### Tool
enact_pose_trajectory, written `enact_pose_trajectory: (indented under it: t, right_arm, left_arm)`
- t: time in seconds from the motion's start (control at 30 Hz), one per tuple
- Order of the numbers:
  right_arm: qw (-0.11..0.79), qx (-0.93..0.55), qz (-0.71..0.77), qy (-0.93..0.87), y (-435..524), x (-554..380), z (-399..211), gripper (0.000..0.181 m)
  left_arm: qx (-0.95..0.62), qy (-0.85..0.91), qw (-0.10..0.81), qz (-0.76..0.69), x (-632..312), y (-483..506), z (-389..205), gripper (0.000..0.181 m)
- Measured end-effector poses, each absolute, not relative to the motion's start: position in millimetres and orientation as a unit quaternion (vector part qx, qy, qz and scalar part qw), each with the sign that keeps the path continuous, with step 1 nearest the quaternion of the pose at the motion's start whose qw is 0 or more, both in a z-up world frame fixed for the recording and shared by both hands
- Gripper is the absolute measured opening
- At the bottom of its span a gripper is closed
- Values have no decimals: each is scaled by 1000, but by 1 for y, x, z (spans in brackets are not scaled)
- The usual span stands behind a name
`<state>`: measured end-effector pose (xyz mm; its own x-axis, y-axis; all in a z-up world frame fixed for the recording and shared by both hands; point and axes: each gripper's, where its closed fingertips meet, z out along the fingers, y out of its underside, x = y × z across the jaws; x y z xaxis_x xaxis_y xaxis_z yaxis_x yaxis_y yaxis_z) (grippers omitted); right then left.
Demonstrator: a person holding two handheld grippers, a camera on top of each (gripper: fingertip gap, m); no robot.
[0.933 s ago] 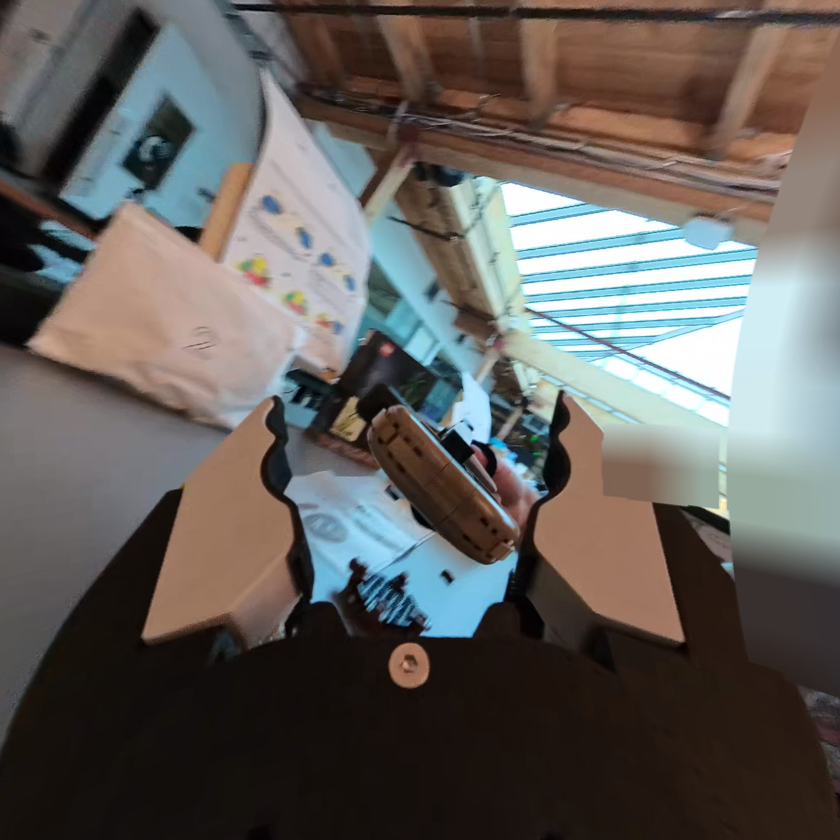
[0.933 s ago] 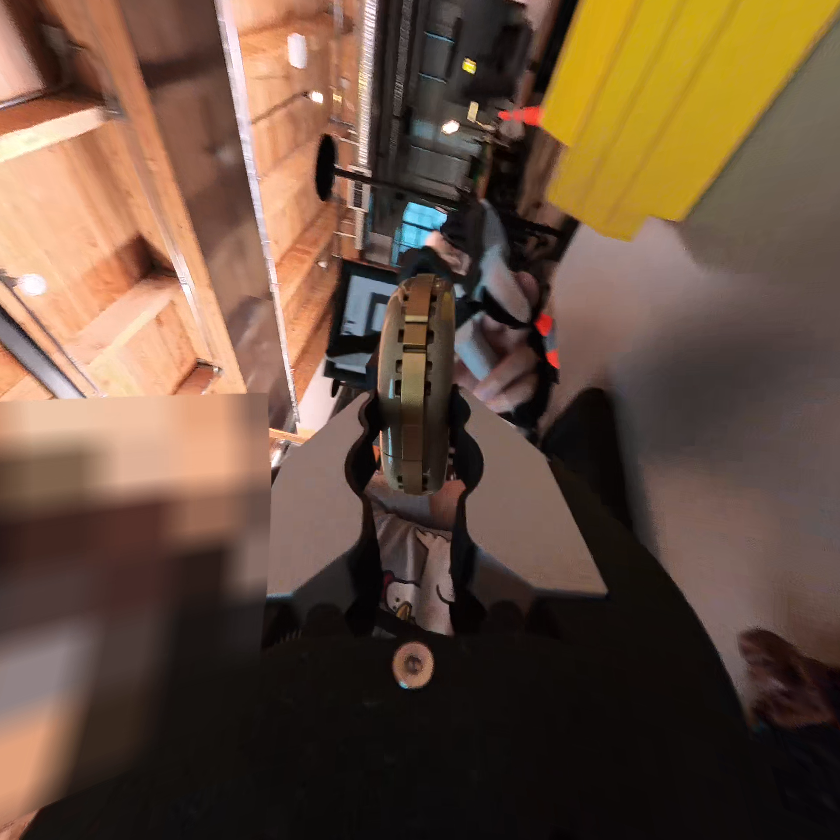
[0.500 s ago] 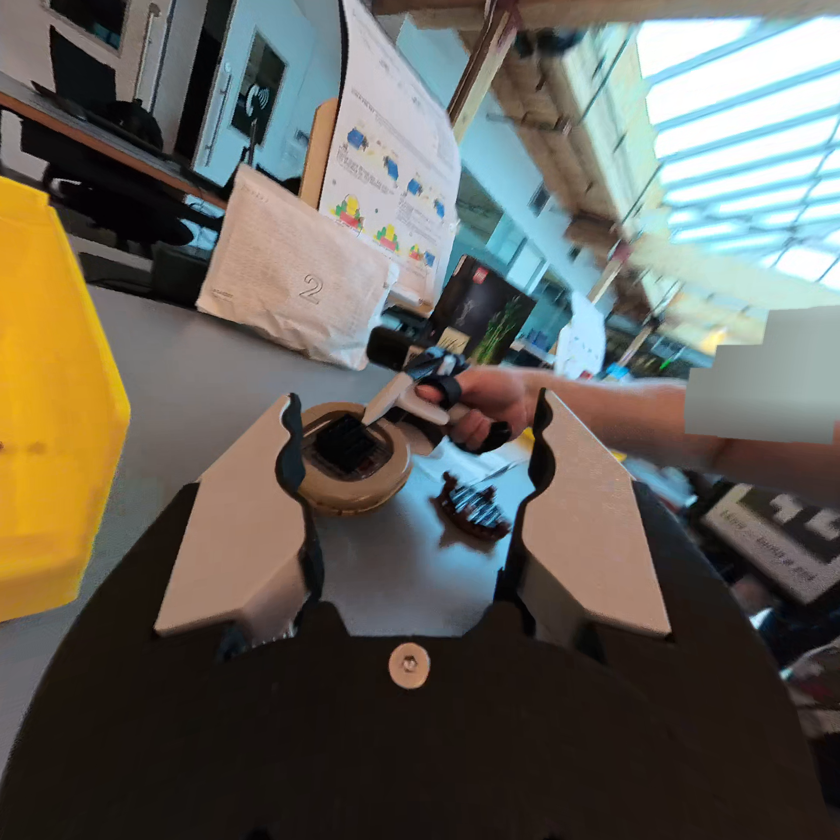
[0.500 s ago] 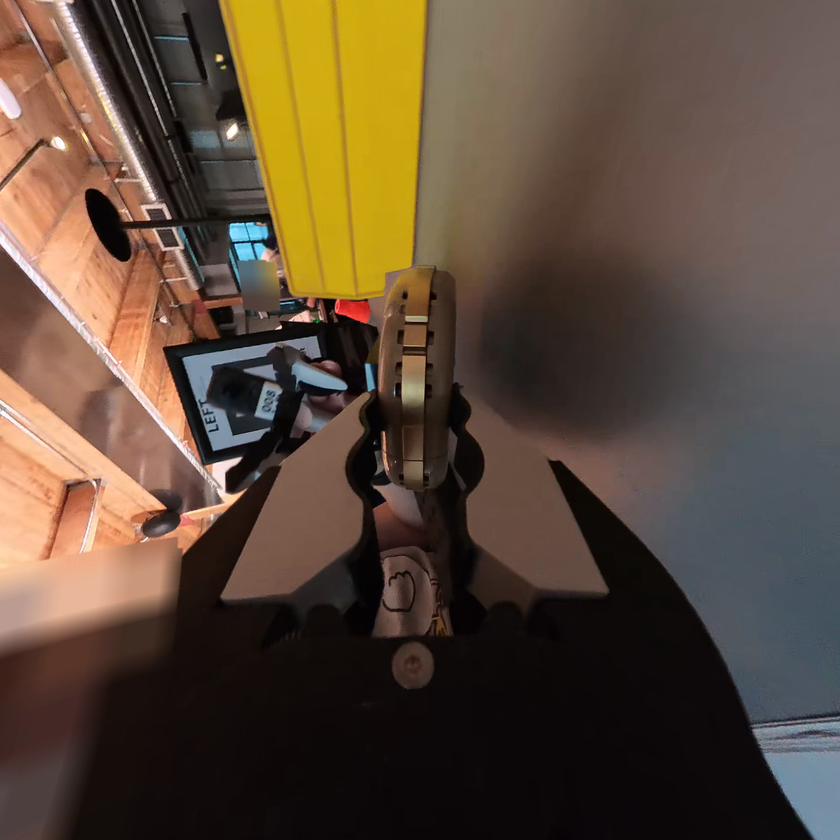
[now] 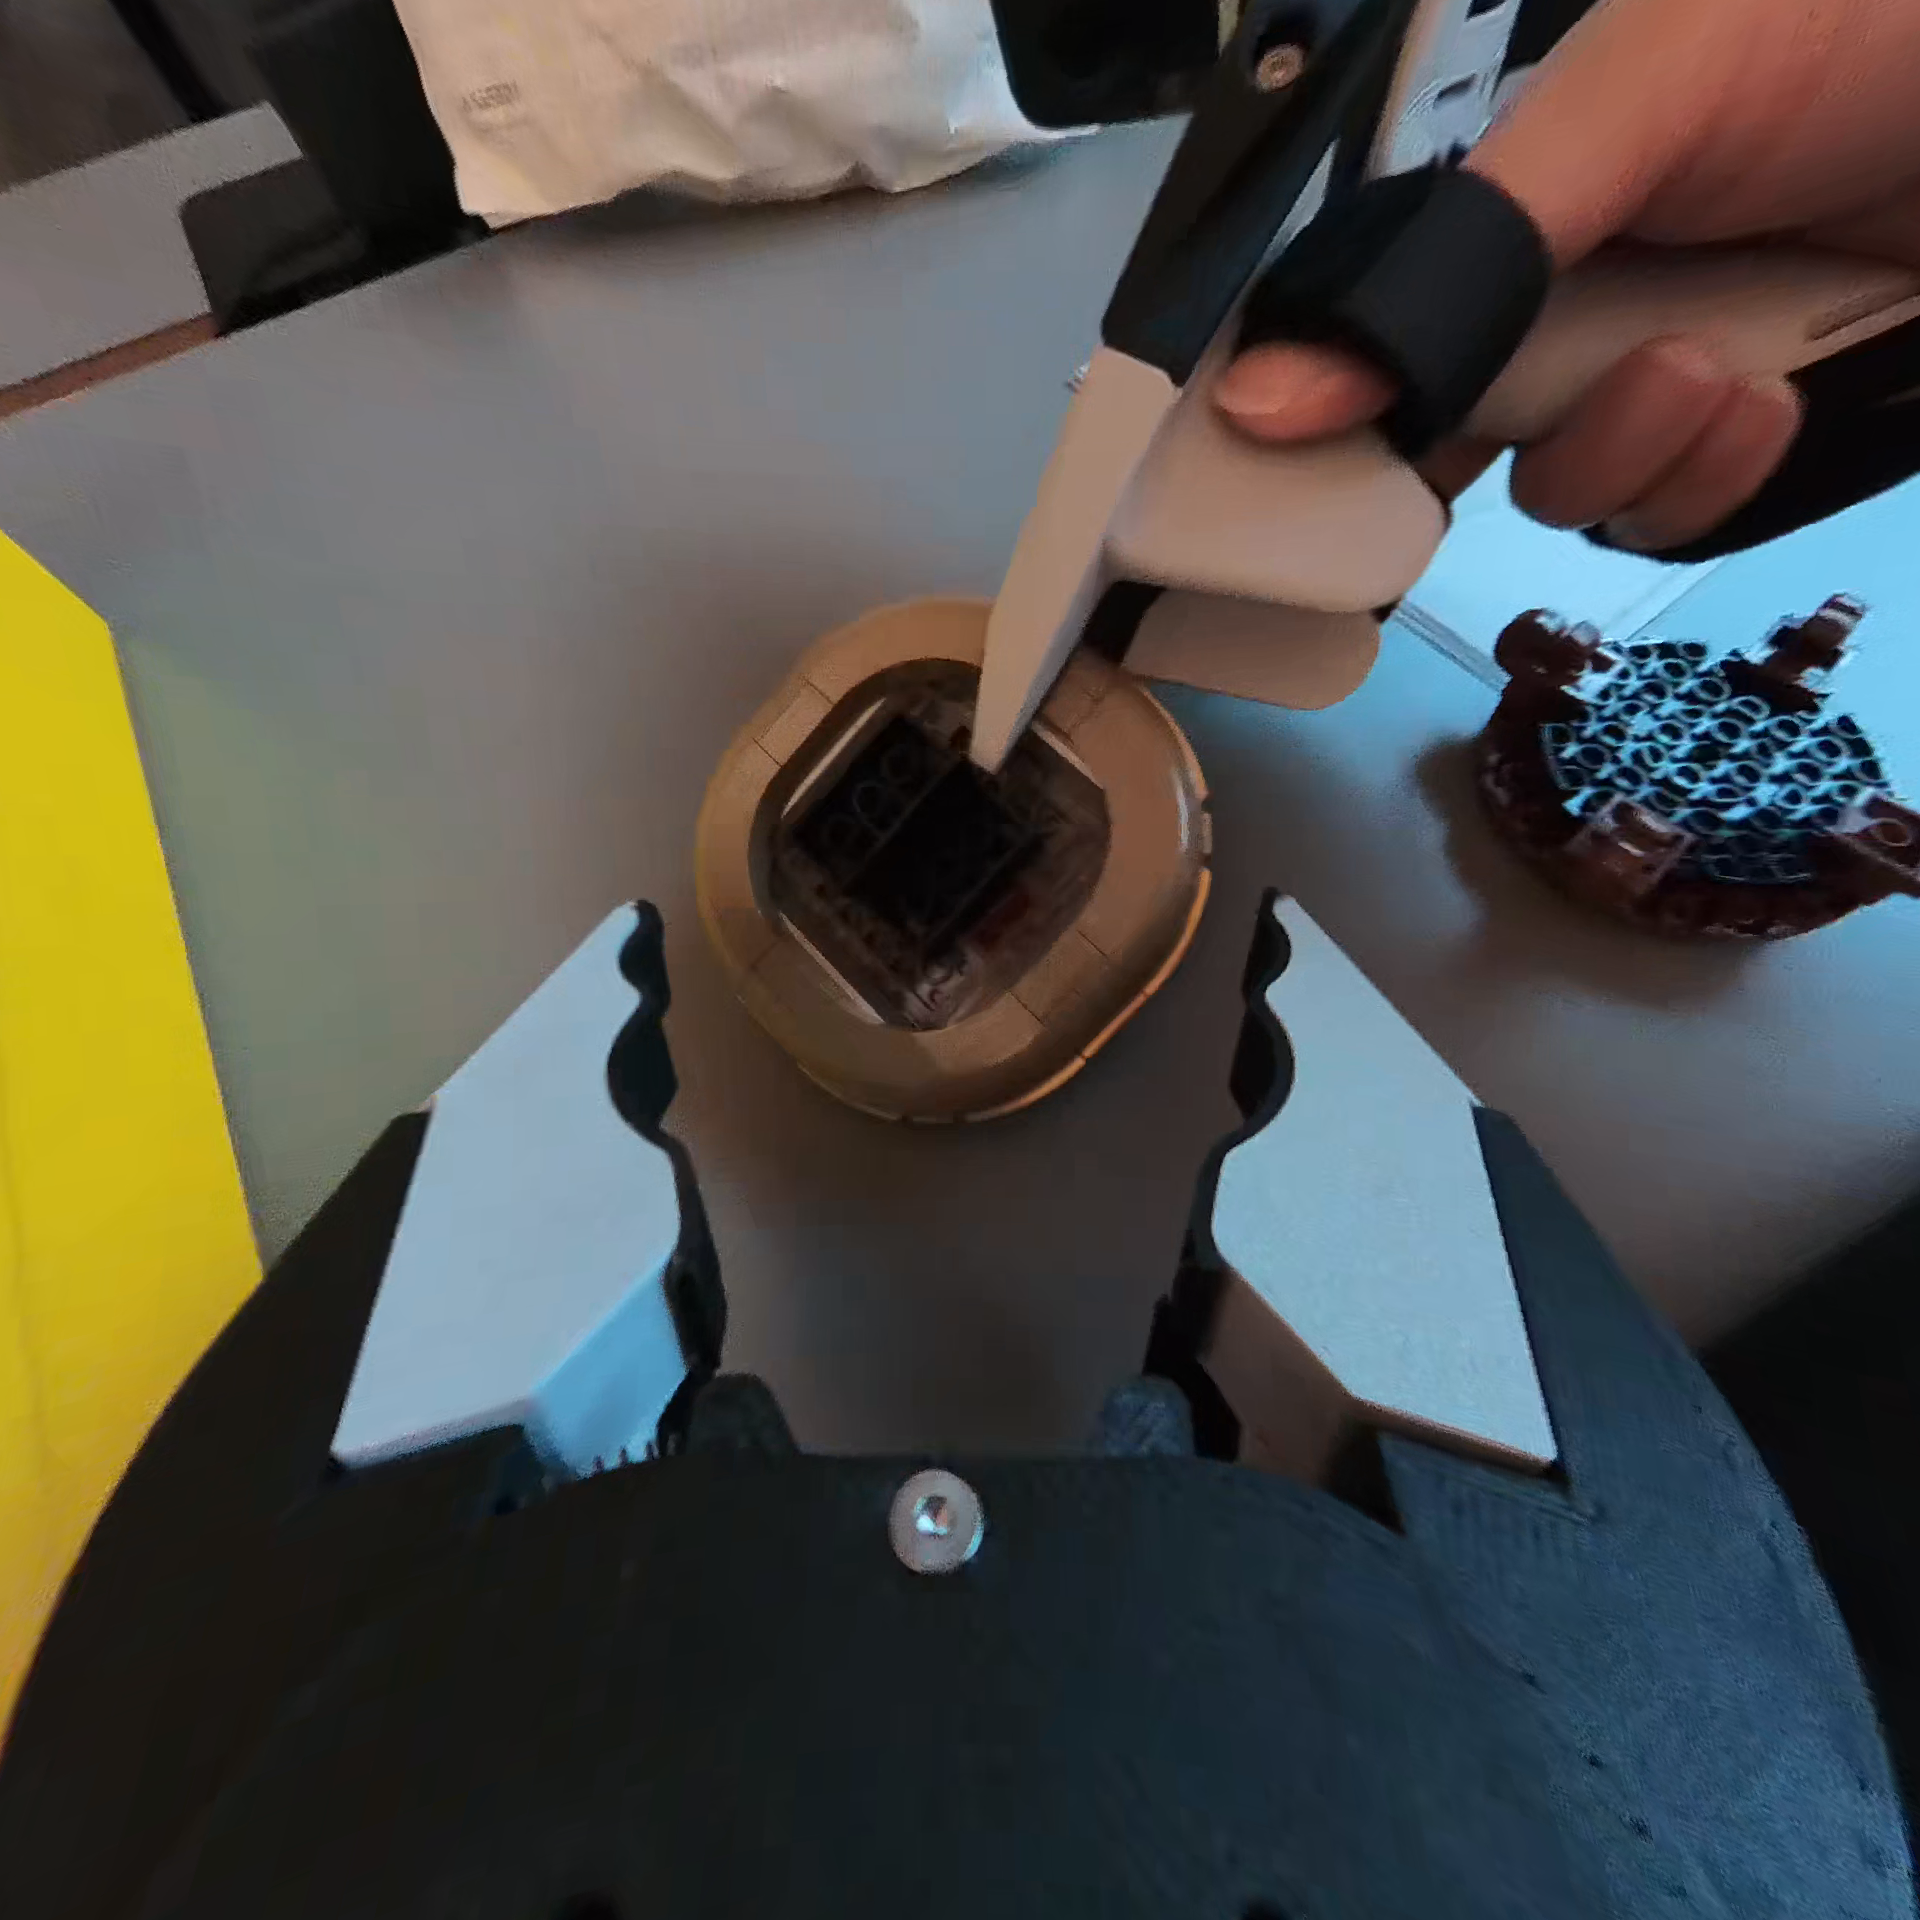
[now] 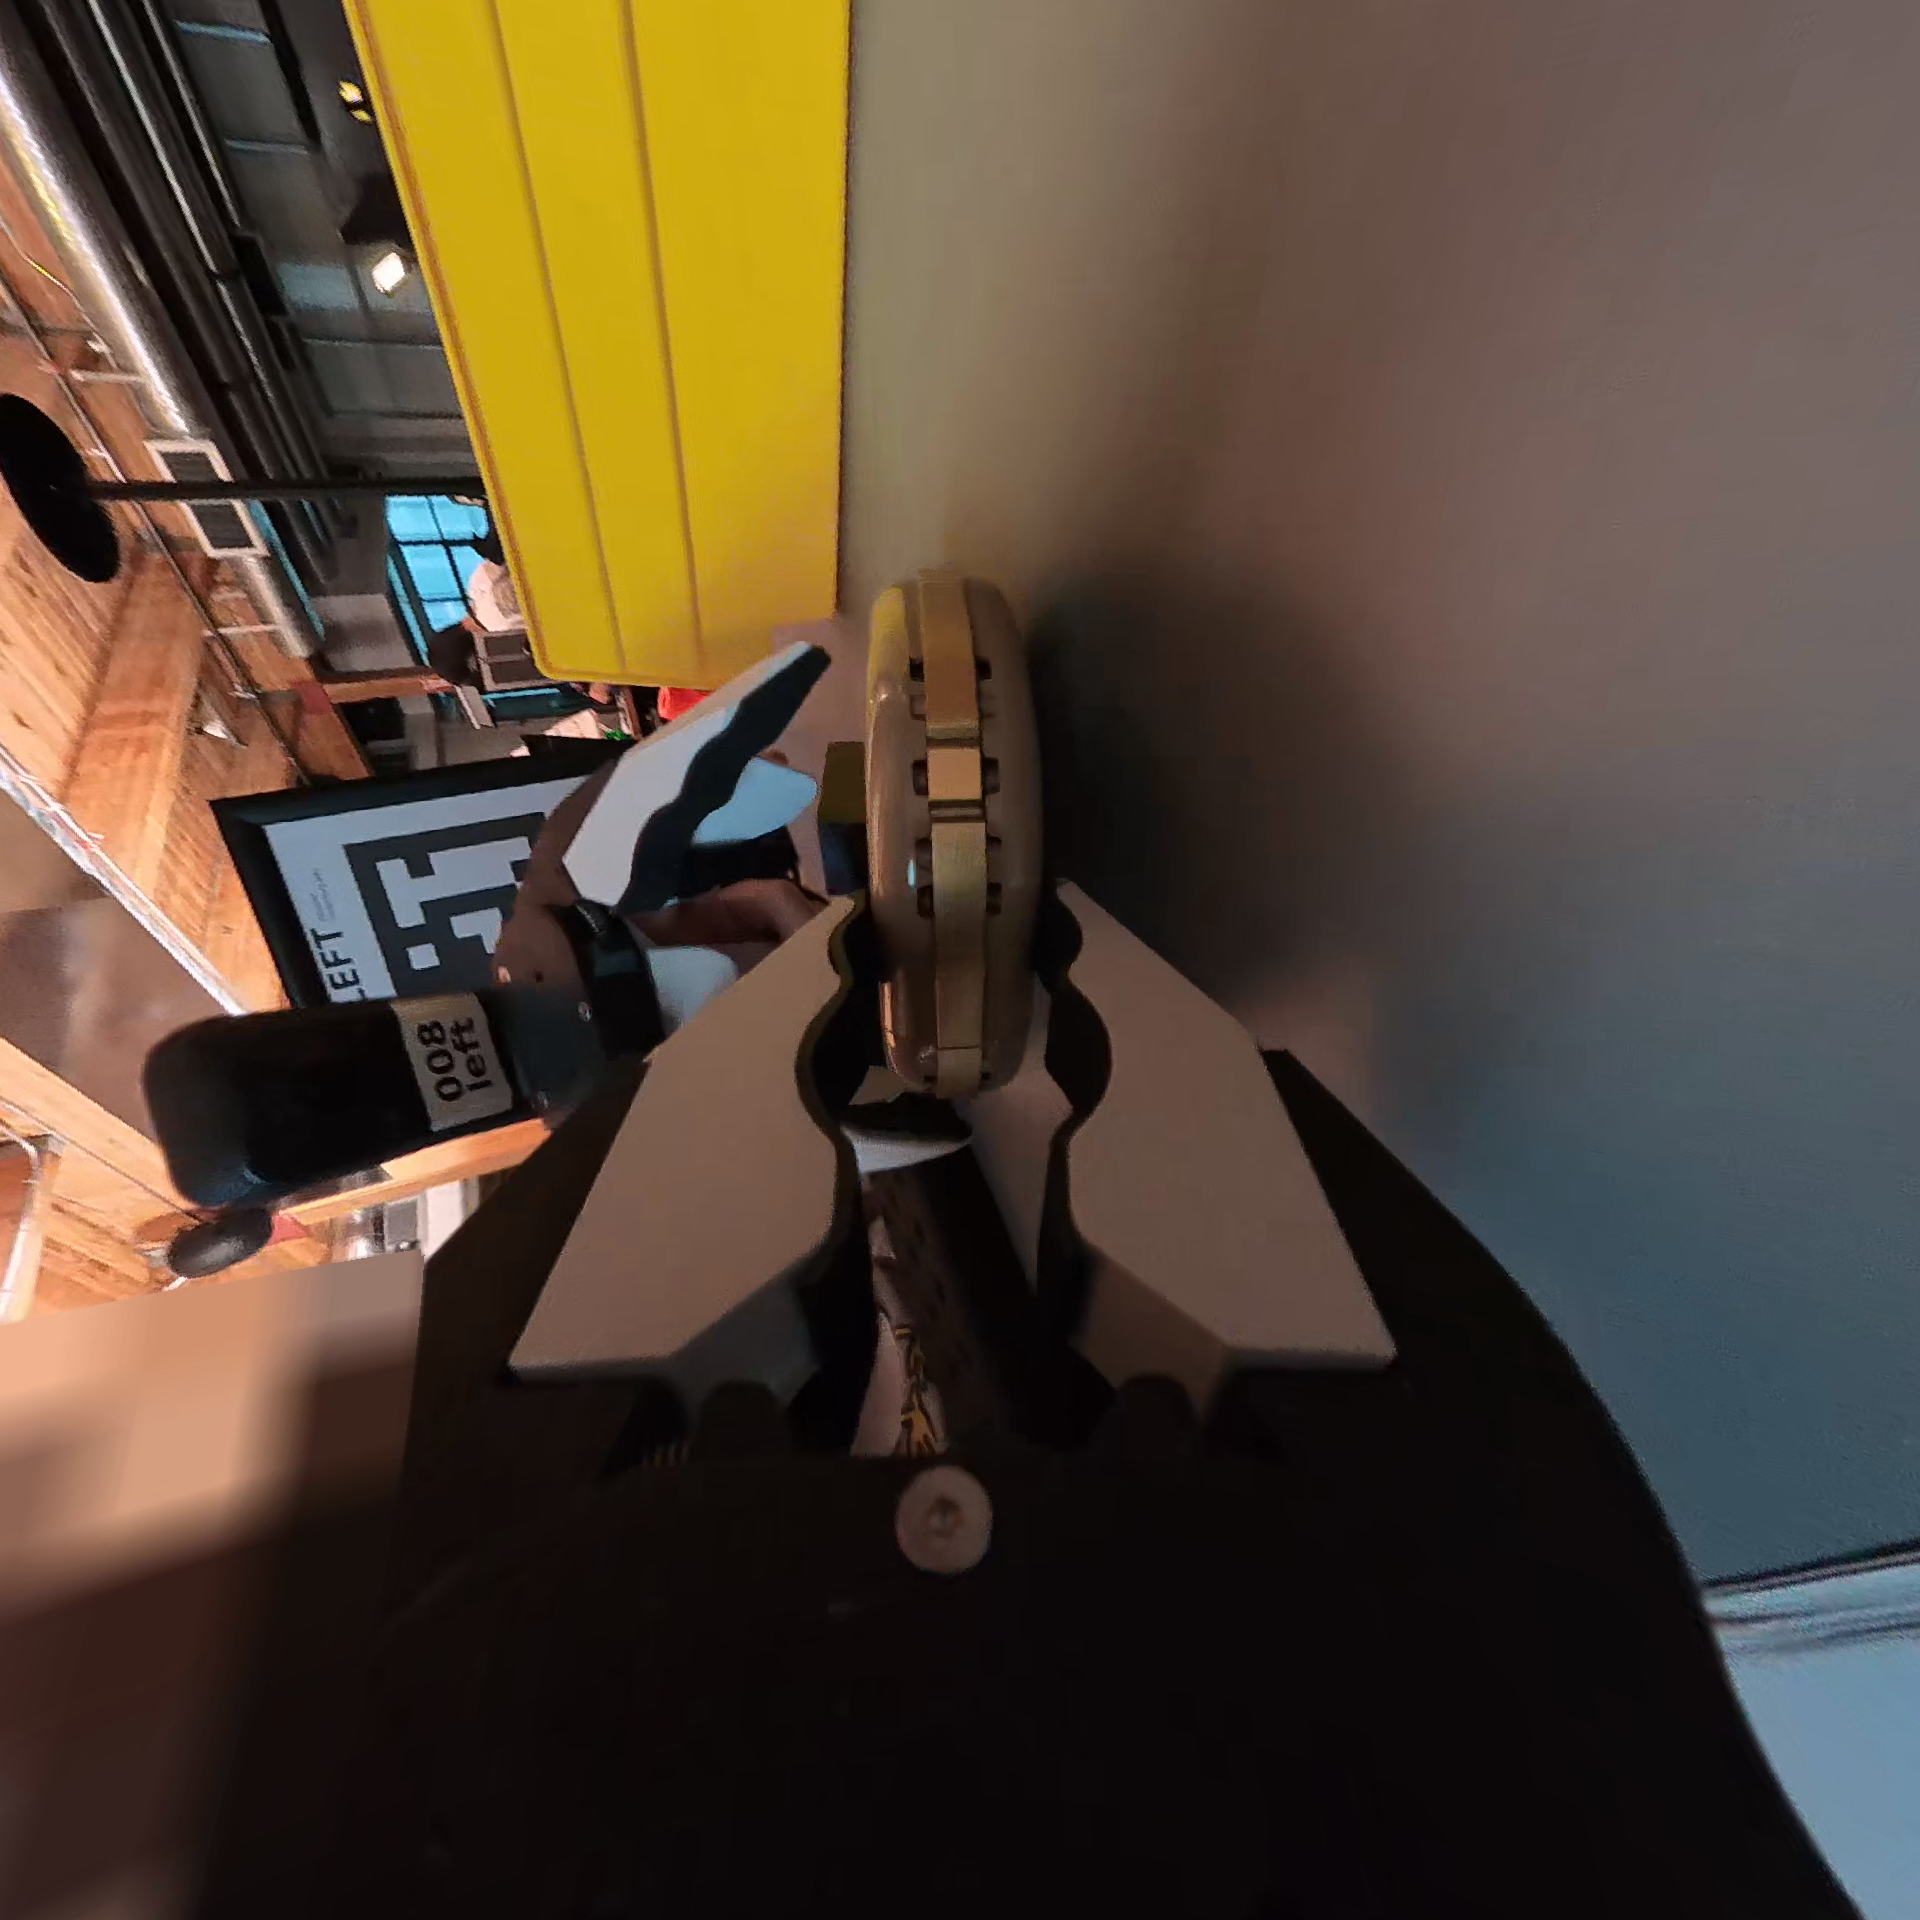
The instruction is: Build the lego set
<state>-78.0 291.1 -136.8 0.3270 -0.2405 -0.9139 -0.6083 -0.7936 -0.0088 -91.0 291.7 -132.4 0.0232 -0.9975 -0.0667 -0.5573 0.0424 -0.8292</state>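
A tan round lego ring (image 5: pixel 1132 894) with a black and brown core lies on the grey table (image 5: pixel 520 468). My right gripper (image 6: pixel 951 904) is shut on its rim, one finger on top and one beneath, and the ring (image 6: pixel 956 831) shows edge-on against the table. In the left wrist view the right gripper (image 5: pixel 1060 675) reaches in from the upper right, held by a hand (image 5: pixel 1704 197). My left gripper (image 5: pixel 951 912) is open and empty, hovering just above and in front of the ring. It also shows in the right wrist view (image 6: pixel 727 769).
A brown round lego part (image 5: pixel 1704 810) with black and white tubes lies to the right of the ring. A yellow bin (image 5: pixel 83 1039) stands at the left and shows in the right wrist view (image 6: pixel 665 312). A white paper bag (image 5: pixel 707 94) is at the back. Less than 4 cm separates the two grippers' tips.
My right gripper has brought the tan ring down from the air onto the table. My left gripper has swung down from facing the ceiling and moved in close over the ring, still open.
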Motion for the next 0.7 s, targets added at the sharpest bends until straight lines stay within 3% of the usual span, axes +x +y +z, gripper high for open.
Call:
enact_pose_trajectory:
  t: [0.03, 0.47, 0.53, 0.6, 0.7]
  right_arm:
    - [175, -799, 511, 264, 290, -77, -139, 29]
    - [92, -873, 447, 172, 267, -58, -152, 37]
    - [84, -895, 416, 134, 258, -52, -149, 49]
    - [100, -912, 385, 99, 248, -45, -140, 51]
    - [212, -897, 387, 27, 229, -48, -99, 49]
  left_arm:
    - [-619, 638, 347, -298, -89, 293, -138, 109]
    - [-563, 708, 337, -259, -72, 294, -159, 107]
    - [-566, 706, 337, -261, -72, 294, -159, 107]
    - [-565, 707, 336, -262, -72, 294, -159, 107]
    - [-567, 705, 336, -261, -72, 295, -158, 107]
